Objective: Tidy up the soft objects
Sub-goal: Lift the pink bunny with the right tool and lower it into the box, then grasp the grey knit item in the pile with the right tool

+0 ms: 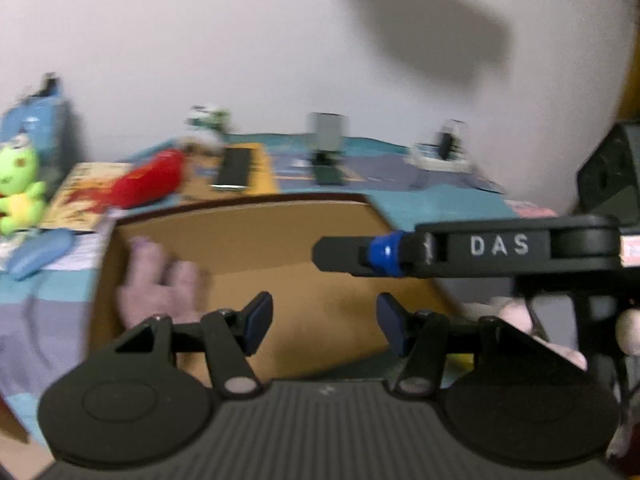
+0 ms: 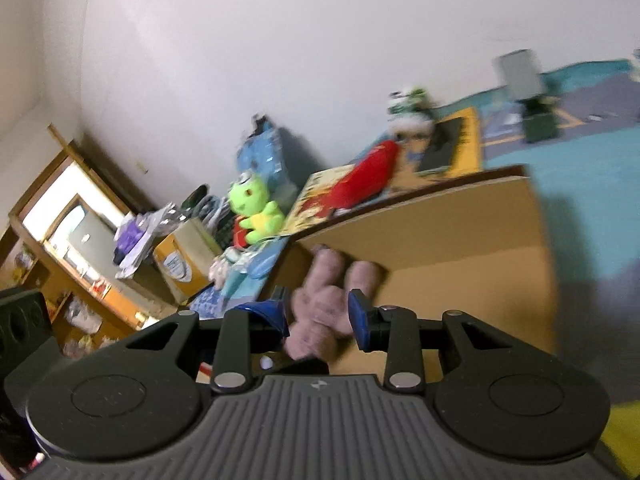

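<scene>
Nearest the lens: left tool (image 1: 324, 320), blue pads standing well apart, nothing between them. It hangs over the open cardboard box (image 1: 280, 220).

Right tool (image 2: 320, 316): pads a little apart, gripping nothing. From its own camera the pink plush toy (image 2: 332, 304) shows through the gap. The left wrist view places that tool over the right side of the box, well apart from the toy, so no contact is recorded.

Remaining items, by size:

1. Teal and purple cloth cover (image 1: 420, 204) spread over the supporting surface. What lies under it cannot be told. All items below rest on it, against a plain pale wall.
2. Cardboard box, brown, open at the top, interior bare apart from one toy.
3. Picture book (image 1: 80, 196), yellow cover, lying flat just beyond the box's left far corner.
4. Red plush toy (image 1: 148, 184), long in shape, lying across the far edge of the book.
5. Green frog plush (image 1: 18, 184), upright, left of the book, in front of a blue package (image 1: 36, 116).
6. Pink plush toy, lying inside the box against its left wall.
7. Pale blue oblong item (image 1: 36, 256), near the box's left wall, outside it.

Small objects along the wall are too blurred to identify.
</scene>
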`<state>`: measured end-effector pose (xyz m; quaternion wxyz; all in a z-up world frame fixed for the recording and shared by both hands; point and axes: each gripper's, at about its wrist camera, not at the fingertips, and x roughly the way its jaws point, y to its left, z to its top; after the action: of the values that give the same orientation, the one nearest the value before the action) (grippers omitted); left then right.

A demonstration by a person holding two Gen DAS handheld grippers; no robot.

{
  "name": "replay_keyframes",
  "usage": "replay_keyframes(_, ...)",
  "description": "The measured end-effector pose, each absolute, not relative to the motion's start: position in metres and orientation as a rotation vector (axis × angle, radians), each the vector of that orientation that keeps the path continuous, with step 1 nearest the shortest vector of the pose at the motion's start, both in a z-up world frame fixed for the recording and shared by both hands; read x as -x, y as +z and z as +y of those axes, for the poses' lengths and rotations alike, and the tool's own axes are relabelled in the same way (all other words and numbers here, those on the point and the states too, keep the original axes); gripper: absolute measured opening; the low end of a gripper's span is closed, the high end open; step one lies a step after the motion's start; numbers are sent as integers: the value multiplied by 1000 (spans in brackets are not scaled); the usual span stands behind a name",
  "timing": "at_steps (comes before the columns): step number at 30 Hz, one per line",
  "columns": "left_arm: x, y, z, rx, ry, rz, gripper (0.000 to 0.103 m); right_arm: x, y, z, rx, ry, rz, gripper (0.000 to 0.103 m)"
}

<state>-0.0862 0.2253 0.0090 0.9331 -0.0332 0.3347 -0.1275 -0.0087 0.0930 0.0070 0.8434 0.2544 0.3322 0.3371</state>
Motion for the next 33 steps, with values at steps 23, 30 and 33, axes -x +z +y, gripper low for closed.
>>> replay_keyframes(23, 104, -52, -11, 30, -780, 891, 58, 132, -46, -132, -470, 230, 814, 17)
replay_keyframes(30, 88, -73, -24, 30, -741, 939, 42, 127, -64, -132, -477, 227, 858, 18)
replay_keyframes(33, 86, -76, -27, 33, -726, 931, 35, 127, -69, -139, -509, 237, 875, 17)
